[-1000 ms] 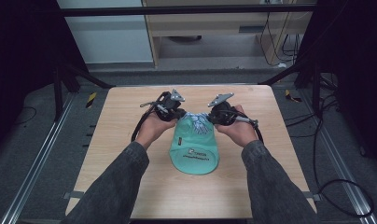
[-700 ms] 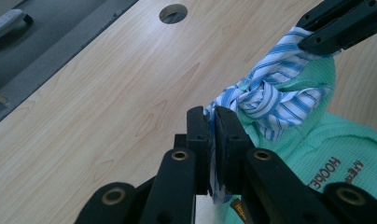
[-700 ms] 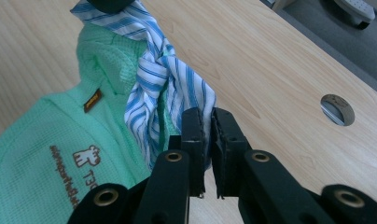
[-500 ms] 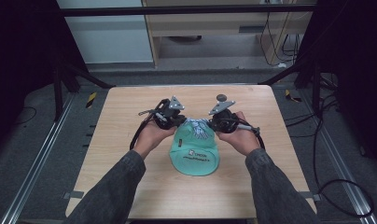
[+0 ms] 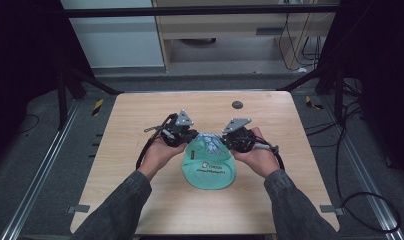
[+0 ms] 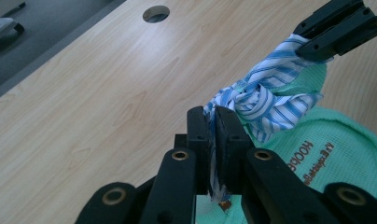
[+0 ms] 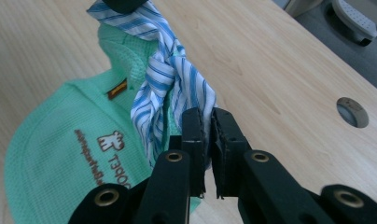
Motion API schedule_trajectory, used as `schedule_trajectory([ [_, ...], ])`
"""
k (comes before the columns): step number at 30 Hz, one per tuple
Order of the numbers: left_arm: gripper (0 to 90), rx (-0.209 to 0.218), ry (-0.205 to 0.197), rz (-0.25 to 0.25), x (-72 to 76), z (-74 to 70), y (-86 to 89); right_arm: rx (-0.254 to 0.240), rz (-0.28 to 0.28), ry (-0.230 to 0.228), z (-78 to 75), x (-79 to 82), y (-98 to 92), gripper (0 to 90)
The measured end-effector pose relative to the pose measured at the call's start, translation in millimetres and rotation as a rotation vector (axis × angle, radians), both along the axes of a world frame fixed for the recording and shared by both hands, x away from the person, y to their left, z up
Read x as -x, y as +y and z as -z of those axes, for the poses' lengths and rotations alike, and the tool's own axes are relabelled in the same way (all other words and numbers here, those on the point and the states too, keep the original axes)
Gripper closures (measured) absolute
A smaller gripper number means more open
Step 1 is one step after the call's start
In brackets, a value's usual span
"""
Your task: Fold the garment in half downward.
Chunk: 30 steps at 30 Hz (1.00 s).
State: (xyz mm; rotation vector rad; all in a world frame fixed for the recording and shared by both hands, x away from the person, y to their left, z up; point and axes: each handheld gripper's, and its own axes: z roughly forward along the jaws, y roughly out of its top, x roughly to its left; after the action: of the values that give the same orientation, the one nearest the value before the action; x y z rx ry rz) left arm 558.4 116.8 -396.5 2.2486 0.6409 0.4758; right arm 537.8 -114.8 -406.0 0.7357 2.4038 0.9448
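Observation:
A mint-green cap (image 5: pixel 210 169) with printed lettering lies on the wooden table (image 5: pixel 140 115), near the middle. A blue-and-white striped cloth band (image 5: pixel 208 142) is knotted at its far edge. My left gripper (image 5: pixel 186 135) is shut on one end of the striped band (image 6: pixel 263 95), close to the knot. My right gripper (image 5: pixel 231 138) is shut on the other end of the band (image 7: pixel 170 81). The two grippers face each other across the knot. In the left gripper view my own jaws (image 6: pixel 213 135) pinch the cloth, with the right gripper (image 6: pixel 338 28) at the top right and the cap (image 6: pixel 336 158) below.
A round cable hole (image 5: pixel 236 104) sits in the table beyond the cap, also seen as the hole (image 7: pixel 352 112) in the right gripper view. Bare wood surrounds the cap on all sides. Dark floor, metal rails and cables lie around the table.
Both hands have drawn back toward the near edge of the table and sunk slightly, pulling the striped band and the cap along. Both grips stay shut on the band.

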Motion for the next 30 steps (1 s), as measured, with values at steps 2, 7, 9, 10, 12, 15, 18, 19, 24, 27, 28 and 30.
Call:
schedule_trajectory([
  [2,85.3,-0.003,0.002,0.005,3.5,3.6,1.1,0.010,-0.011,0.005,2.6,4.3,1.5,84.4],
  [7,85.3,0.012,0.011,0.007,9.3,7.4,3.5,0.026,-0.027,0.001,5.5,9.2,2.5,84.5],
  [9,85.2,0.014,0.014,0.011,12.3,8.0,3.6,0.024,-0.029,0.002,5.7,10.4,1.5,84.4],
  [10,85.3,0.011,0.016,0.016,13.3,8.2,3.7,0.025,-0.033,0.005,6.8,11.8,1.1,84.4],
  [12,85.2,0.006,0.016,0.021,16.2,9.1,3.4,0.030,-0.037,0.008,8.3,13.5,0.5,84.4],
  [15,85.3,0.011,0.020,0.029,22.5,11.6,3.6,0.031,-0.042,0.011,11.4,16.9,-0.7,84.3],
  [18,85.2,0.008,0.019,0.038,27.6,15.3,3.2,0.038,-0.049,0.017,16.0,20.0,-2.4,84.4],
  [19,85.3,0.002,0.016,0.038,28.9,16.3,3.2,0.036,-0.048,0.024,18.0,21.0,-2.5,84.4],
  [24,85.2,0.011,0.026,0.043,33.5,22.9,4.5,0.034,-0.053,0.032,24.6,24.2,-2.8,84.3],
  [27,85.2,0.009,0.032,0.047,36.2,26.2,5.5,0.034,-0.057,0.037,27.2,26.3,-3.4,84.3],
  [28,85.2,0.009,0.035,0.048,37.2,27.5,5.9,0.036,-0.057,0.040,27.9,27.2,-3.4,84.3],
  [30,85.2,0.007,0.041,0.051,38.0,29.1,6.1,0.037,-0.061,0.044,29.5,28.8,-3.3,84.3],
])
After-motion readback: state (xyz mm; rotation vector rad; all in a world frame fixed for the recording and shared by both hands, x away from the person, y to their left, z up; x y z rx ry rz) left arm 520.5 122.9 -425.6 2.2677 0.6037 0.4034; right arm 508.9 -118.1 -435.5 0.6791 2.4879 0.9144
